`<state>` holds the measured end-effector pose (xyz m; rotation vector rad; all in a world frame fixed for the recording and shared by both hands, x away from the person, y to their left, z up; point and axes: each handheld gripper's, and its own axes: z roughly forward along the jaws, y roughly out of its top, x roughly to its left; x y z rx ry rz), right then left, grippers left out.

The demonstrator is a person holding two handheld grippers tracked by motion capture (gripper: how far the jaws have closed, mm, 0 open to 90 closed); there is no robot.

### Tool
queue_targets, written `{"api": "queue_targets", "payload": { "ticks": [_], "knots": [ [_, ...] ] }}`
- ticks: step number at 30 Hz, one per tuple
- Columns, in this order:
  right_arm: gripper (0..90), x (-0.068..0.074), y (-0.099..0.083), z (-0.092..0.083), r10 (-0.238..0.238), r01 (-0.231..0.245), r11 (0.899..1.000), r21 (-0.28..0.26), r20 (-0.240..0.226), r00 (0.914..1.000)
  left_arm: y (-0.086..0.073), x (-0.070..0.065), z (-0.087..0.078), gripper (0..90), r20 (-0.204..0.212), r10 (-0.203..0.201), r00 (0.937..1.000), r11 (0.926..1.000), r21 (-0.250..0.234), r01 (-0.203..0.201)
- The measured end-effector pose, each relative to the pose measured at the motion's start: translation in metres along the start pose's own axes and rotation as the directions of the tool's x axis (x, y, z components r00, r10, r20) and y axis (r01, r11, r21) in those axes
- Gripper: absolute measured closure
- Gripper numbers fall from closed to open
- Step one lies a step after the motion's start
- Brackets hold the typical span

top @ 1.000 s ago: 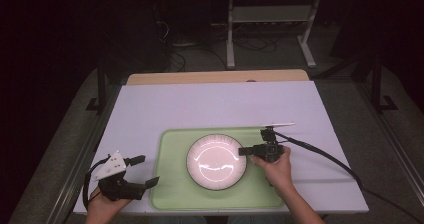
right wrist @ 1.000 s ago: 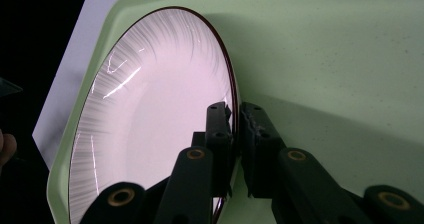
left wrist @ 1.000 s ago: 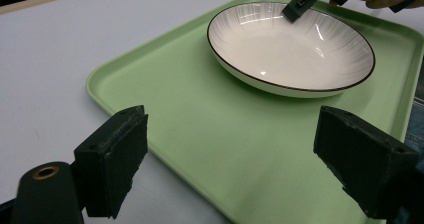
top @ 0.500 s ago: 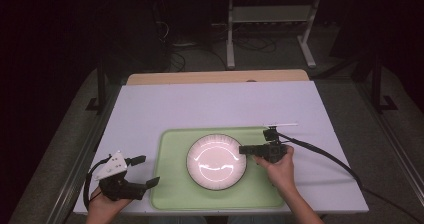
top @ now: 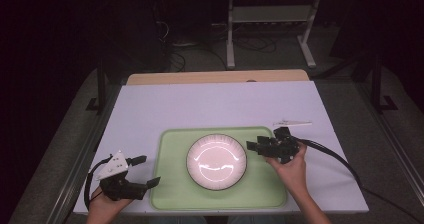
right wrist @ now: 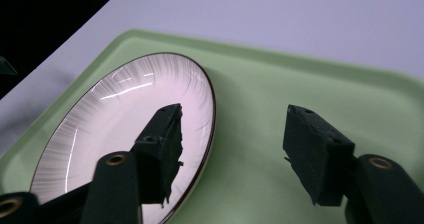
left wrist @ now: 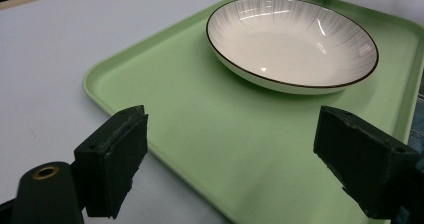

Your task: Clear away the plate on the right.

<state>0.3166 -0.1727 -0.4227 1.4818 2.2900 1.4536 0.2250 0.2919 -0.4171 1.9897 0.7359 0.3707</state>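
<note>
On green tray (top: 172, 194), white plate (top: 216, 161), right tongs (top: 256, 146) just opened, empty

Black tongs (top: 134, 172), grey three-cornered plate, trailing cables.

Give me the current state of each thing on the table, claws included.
Plate: empty, upright, sitting on the tray.
Tray: flat on the table, holding the plate.
Right claw: jaws have just been opening, now apart astride the plate's rim without pressing it.
Left claw: open, nothing between the jaws, at the tray's left edge.
White strip: lying loose on the table beyond the tray.
</note>
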Motion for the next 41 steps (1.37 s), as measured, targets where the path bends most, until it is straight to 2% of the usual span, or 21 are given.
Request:
{"api": "queue_targets", "payload": {
  "ticks": [3, 4, 5, 7, 9, 10, 14, 15, 16, 18, 19, 28, 30, 31, 33, 35, 41],
  "knots": [
    [35.5, -0.003, 0.0, -0.016, -0.07, 0.071, 0.997, -0.036, 0.02, 0.9973, 0.0, 0.0, 0.0, 14.0, -0.001, -0.002, 1.0, 1.0, 0.0, 0.002],
    [35.5, -0.003, 0.0, -0.016, -0.07, 0.071, 0.997, -0.036, 0.02, 0.9973, 0.0, 0.0, 0.0, 14.0, -0.001, -0.002, 1.0, 1.0, 0.0, 0.002],
    [34.2, -0.004, -0.001, -0.025, -0.096, 0.098, 0.993, -0.064, 0.031, 0.9949, 0.0, 0.0, 0.001, 14.0, 0.0, -0.001, 1.0, 1.0, 0.001, 0.001],
    [33.5, -0.005, -0.002, -0.03, -0.106, 0.108, 0.991, -0.077, 0.036, 0.9937, 0.0, 0.0, 0.001, 14.0, 0.0, -0.003, 1.0, 1.0, 0.002, 0.003],
    [30.0, -0.006, -0.003, -0.042, -0.15, 0.157, 0.984, -0.086, 0.077, 0.9857, 0.0, 0.0, 0.001, 14.0, 0.0, -0.005, 1.0, 1.0, 0.004, 0.005],
    [30.2, -0.007, -0.004, -0.045, -0.163, 0.17, 0.981, -0.09, 0.082, 0.9832, 0.0, 0.0, 0.001, 14.0, 0.0, -0.005, 1.0, 1.0, 0.004, 0.005],
    [30.8, -0.009, -0.007, -0.055, -0.178, 0.188, 0.976, -0.108, 0.097, 0.9792, 0.0, 0.0, 0.001, 13.9, -0.006, -0.01, 0.9999, 0.9999, 0.004, 0.01],
    [29.2, -0.009, -0.01, -0.061, -0.197, 0.209, 0.971, -0.116, 0.11, 0.9742, 0.0, 0.0, 0.001, 13.9, -0.008, -0.013, 0.9999, 0.9999, 0.002, 0.013],
    [29.2, -0.009, -0.01, -0.061, -0.197, 0.209, 0.971, -0.116, 0.11, 0.9742, 0.0, 0.0, 0.001, 13.9, -0.008, -0.013, 0.9999, 0.9999, 0.002, 0.013],
    [27.6, -0.01, -0.014, -0.067, -0.218, 0.234, 0.964, -0.129, 0.133, 0.967, 0.0, 0.0, 0.001, 13.9, -0.009, -0.015, 0.9999, 0.9999, 0.002, 0.015],
    [25.9, -0.011, -0.018, -0.073, -0.232, 0.253, 0.958, -0.138, 0.152, 0.9608, 0.0, 0.0, 0.001, 13.9, -0.01, -0.016, 0.9998, 0.9999, 0.002, 0.016],
    [25.1, -0.02, -0.032, -0.092, -0.232, 0.261, 0.956, -0.136, 0.197, 0.9526, 0.0, 0.0, 0.001, 13.9, -0.013, -0.018, 0.9998, 0.9998, -0.001, 0.018],
    [25.1, -0.022, -0.038, -0.095, -0.227, 0.258, 0.956, -0.138, 0.207, 0.9516, 0.0, 0.0, 0.002, 13.9, -0.014, -0.017, 0.9998, 0.9999, 0.0, 0.017],
    [25.1, -0.024, -0.044, -0.096, -0.228, 0.261, 0.956, -0.132, 0.222, 0.9481, 0.0, 0.0, 0.002, 13.9, -0.013, -0.018, 0.9997, 0.9998, 0.002, 0.018],
    [25.1, -0.026, -0.049, -0.097, -0.225, 0.256, 0.959, -0.121, 0.223, 0.9487, 0.0, 0.0, 0.002, 13.9, -0.012, -0.019, 0.9997, 0.9998, 0.001, 0.019],
    [25.1, -0.026, -0.051, -0.098, -0.228, 0.26, 0.959, -0.116, 0.232, 0.9455, 0.0, 0.0, 0.002, 13.9, -0.012, -0.018, 0.9998, 0.9998, 0.002, 0.018],
    [25.1, -0.027, -0.053, -0.103, -0.229, 0.266, 0.955, -0.132, 0.241, 0.943, -0.001, 0.002, 0.001, 13.9, -0.011, -0.017, 0.9998, 0.9999, 0.002, 0.017]
  ]
}}
